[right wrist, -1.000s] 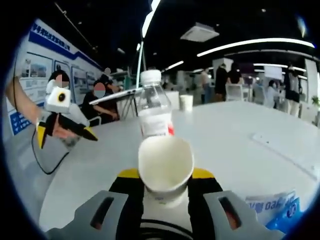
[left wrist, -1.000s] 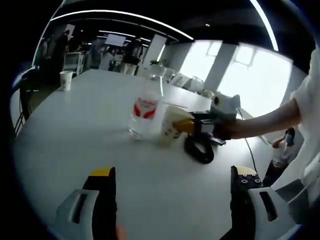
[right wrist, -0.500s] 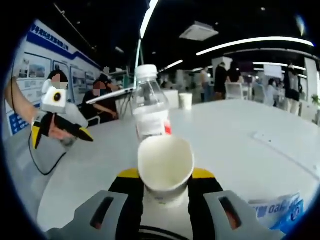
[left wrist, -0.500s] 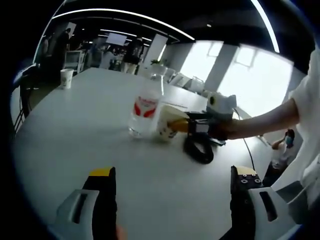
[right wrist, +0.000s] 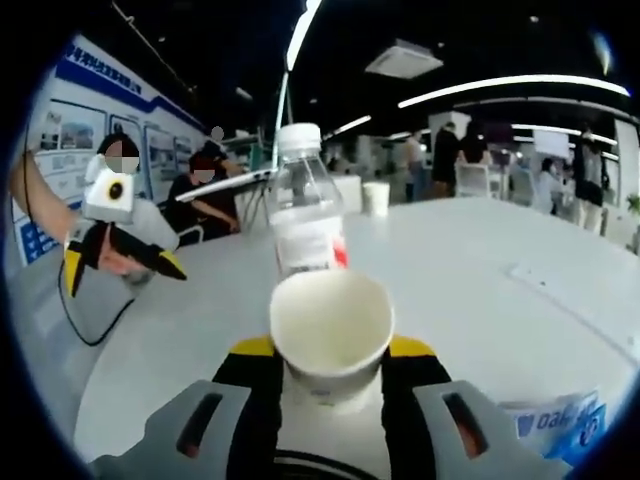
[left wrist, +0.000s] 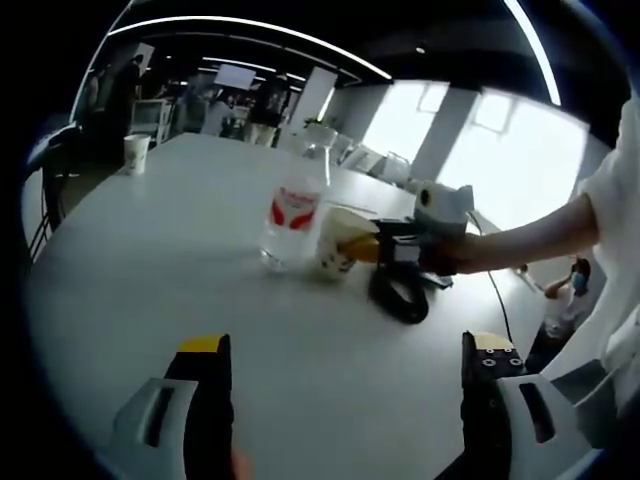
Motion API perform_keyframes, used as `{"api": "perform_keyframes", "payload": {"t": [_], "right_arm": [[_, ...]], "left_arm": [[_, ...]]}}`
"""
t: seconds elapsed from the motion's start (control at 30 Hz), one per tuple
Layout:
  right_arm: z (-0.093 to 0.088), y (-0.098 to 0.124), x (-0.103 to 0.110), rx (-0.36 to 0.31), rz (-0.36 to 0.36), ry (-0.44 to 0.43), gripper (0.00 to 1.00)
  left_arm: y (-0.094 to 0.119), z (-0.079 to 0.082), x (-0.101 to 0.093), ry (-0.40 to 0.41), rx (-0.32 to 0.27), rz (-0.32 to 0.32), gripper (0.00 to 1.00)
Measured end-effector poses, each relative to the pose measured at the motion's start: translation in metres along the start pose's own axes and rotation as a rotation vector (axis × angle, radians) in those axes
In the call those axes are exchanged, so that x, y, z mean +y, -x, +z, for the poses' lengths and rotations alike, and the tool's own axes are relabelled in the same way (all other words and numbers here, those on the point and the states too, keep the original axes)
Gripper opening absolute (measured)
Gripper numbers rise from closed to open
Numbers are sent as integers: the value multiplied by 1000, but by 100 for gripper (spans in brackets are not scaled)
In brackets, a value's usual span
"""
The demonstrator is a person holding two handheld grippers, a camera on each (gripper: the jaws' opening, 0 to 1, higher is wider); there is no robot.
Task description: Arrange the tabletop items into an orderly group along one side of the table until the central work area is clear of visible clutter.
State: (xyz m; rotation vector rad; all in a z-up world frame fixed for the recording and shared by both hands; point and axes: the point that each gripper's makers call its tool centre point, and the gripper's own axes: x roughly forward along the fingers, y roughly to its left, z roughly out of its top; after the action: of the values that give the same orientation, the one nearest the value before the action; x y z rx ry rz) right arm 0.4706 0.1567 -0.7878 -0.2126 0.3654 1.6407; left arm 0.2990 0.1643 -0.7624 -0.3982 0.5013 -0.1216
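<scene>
Two tools are in my hands. My right tool (right wrist: 330,365) is closed on a white paper cup (right wrist: 331,327), and the cup's open mouth faces me in the right gripper view. Just past the cup stands a clear water bottle (right wrist: 303,220) with a white cap and a red and white label. It is upright on the white worktop (right wrist: 480,260).

In the left gripper view, my left tool (left wrist: 345,400) has its two jaws wide apart with nothing between them. It hangs over a bare part of the worktop (left wrist: 150,250). Farther along I see my right tool (left wrist: 405,243) holding the paper cup (left wrist: 338,240) right beside the water bottle (left wrist: 292,212). I cannot tell if the cup and bottle touch. A coiled black cable (left wrist: 398,297) lies on the worktop just under that tool.

Another paper cup (left wrist: 134,153) stands far off near the worktop's edge. A blue and white packet (right wrist: 553,417) lies near my right tool.
</scene>
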Motion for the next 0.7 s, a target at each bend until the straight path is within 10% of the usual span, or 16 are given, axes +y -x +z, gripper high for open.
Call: {"api": "perform_keyframes", "payload": {"t": [0.4,0.7], "right_arm": [[0,-2,1,21,-14,-5,41],[4,-1,-3,13,-34,-6,67]], "left_arm": [[-2,-1,-1,1,2,-3,94],[-3,0,-2,5,2,-7,95]]}}
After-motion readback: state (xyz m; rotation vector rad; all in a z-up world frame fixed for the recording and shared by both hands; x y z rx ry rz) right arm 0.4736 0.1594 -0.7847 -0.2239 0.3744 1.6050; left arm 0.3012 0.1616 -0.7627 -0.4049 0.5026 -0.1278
